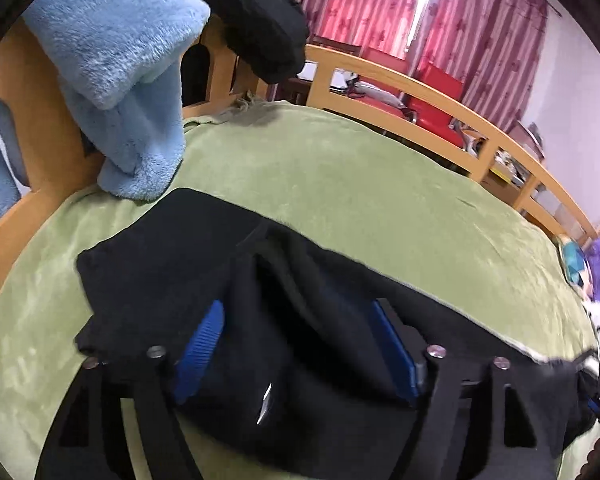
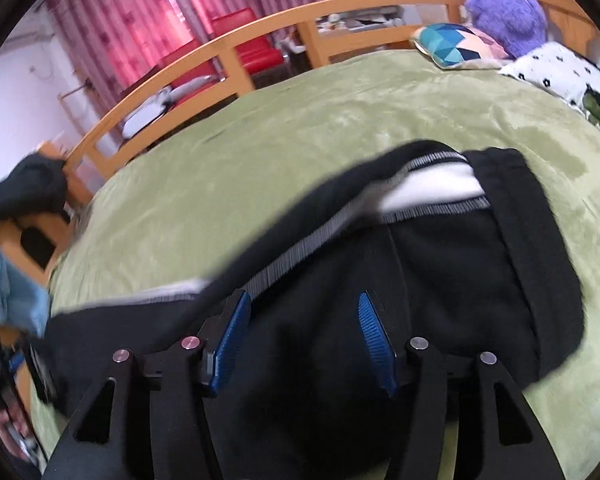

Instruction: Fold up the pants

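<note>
The pants (image 2: 440, 264) are lying across the green bed (image 2: 300, 120), long axis running sideways between the two claws, waistband end under the right claw (image 2: 304, 340) and the other end under the left claw (image 1: 296, 344). Both claws are standing spread, black fabric bunching between the blue pads; neither is pinching it. Judged equally near, each claw is facing fabric directly ahead and below.

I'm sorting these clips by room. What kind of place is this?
Most likely a bedroom: the black pants lie on a bed with a green blanket and a wooden bed rail, with pillows and a purple plush toy at one end.
</note>
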Available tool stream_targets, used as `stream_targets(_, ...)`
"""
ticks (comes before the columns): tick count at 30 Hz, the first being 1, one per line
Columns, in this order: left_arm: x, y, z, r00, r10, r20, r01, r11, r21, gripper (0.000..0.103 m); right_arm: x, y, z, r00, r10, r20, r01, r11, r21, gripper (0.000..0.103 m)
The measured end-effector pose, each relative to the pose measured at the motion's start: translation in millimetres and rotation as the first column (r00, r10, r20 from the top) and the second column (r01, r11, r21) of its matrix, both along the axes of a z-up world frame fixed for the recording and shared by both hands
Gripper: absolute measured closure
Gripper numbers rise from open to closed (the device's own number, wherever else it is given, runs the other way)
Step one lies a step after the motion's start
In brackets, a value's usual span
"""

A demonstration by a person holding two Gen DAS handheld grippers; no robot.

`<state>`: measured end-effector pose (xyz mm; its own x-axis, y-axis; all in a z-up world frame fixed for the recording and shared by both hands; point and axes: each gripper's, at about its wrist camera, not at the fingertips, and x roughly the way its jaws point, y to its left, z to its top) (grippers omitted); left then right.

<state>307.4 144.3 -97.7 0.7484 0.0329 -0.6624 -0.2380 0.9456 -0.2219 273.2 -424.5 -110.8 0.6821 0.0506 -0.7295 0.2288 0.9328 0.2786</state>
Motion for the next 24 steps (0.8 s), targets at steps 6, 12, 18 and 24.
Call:
stream_targets(6, -49, -5, -15, 0.997, -0.062, -0.043, 0.061, 0.998, -0.018, 0.026, -56, 2, -43, 0.997, -0.001, -0.080, 0.003, 1.000, 0.019, 0.036)
stream_targets(12, -75, -8, -61, 0.983, -0.104, -0.150, 0.083, 0.987, -0.136, 0.027, -69, -12, -84, 0.988, -0.074, -0.134, 0.102, 0.972, 0.211, 0.036)
stream_targets(18, -60, -3, -94, 0.978, -0.100, -0.184, 0.051, 0.966, -0.254, 0.027, -50, -19, -84, 0.992, -0.110, -0.069, 0.125, 0.949, 0.288, 0.035)
stream_targets(24, -27, -3, -116, 0.978, -0.035, -0.207, -0.025, 0.959, -0.281, 0.028, -21, -5, -99, 0.979, -0.188, -0.073, 0.200, 0.954, 0.225, 0.030)
